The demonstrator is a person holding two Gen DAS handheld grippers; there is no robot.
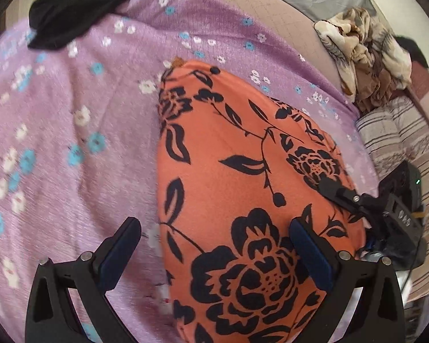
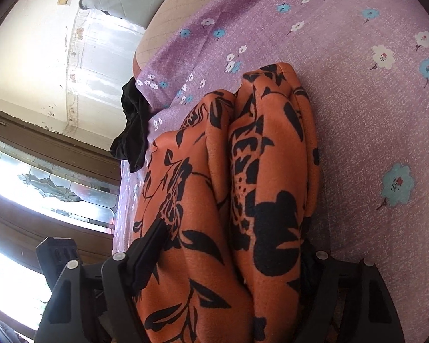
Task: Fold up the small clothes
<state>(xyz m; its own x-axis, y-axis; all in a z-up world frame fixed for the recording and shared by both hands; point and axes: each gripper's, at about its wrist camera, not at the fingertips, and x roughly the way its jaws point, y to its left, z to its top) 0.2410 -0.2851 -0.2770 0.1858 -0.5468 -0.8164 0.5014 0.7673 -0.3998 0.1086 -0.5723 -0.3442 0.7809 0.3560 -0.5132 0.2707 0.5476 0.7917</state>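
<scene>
Folded orange floral garment point(image 1: 243, 188) on nubby lilac bedsheet point(image 1: 71, 131).

Open bedsheet to the left, clutter crowding the right

The lilac floral bedsheet point(image 1: 71, 143) is lying bare left of the orange floral garment point(image 1: 243, 171); a black garment point(image 1: 77, 8) is sitting at the far corner, and a crumpled patterned cloth point(image 1: 363, 57) (beside a striped fabric point(image 1: 400, 137)) is blocking the right edge.

My orange garment point(image 1: 243, 177) with its black flower print lies folded on the purple flowered sheet point(image 1: 71, 143), bunched into thick layered folds point(image 2: 237, 185); a crumpled black garment point(image 1: 77, 8) lies well apart.
</scene>
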